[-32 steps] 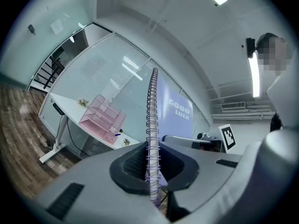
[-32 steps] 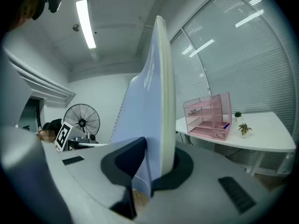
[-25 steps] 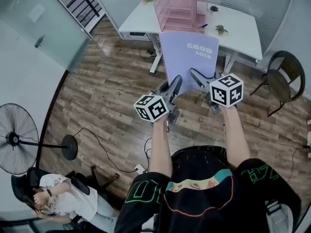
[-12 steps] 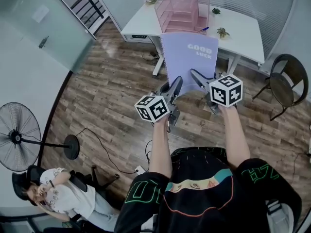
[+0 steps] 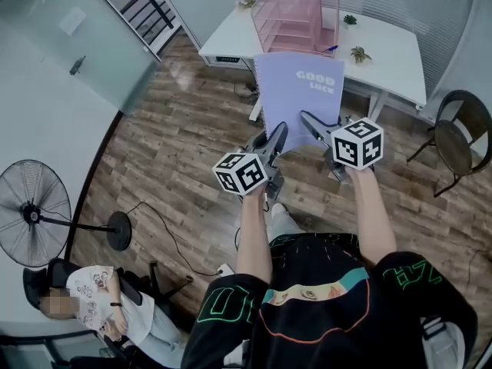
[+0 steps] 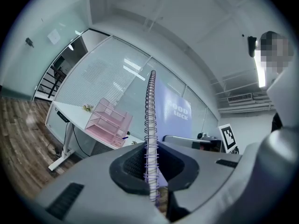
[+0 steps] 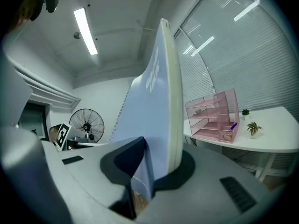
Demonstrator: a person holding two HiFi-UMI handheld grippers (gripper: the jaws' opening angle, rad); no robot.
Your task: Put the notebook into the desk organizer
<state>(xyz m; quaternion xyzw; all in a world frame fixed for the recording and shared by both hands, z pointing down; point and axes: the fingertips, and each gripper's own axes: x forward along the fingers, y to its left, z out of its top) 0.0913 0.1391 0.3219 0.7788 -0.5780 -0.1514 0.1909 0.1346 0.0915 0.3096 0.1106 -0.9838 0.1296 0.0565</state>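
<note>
A lilac spiral notebook [image 5: 298, 91] printed "GOOD LUCK" is held upright in the air over the wooden floor. My left gripper [image 5: 278, 134] is shut on its wire-bound edge; the left gripper view shows the spiral [image 6: 150, 125] running up out of the left gripper [image 6: 152, 168]. My right gripper [image 5: 307, 120] is shut on the opposite, page edge; in the right gripper view the notebook [image 7: 154, 111] stands between the pads of the right gripper [image 7: 156, 171]. The pink tiered desk organizer [image 5: 296, 15] stands on the white desk [image 5: 388, 48] beyond the notebook, apart from it.
Two small plants [image 5: 360, 52] and a blue pen sit on the desk by the organizer. A dark chair [image 5: 455, 133] stands at the right. A floor fan [image 5: 31, 214] and a seated person [image 5: 108, 307] are at lower left, with cables on the floor between.
The desk and organizer have shifted slightly right and lower in the head view. Both grippers keep the same hold on the notebook. The seated person has shifted position.
</note>
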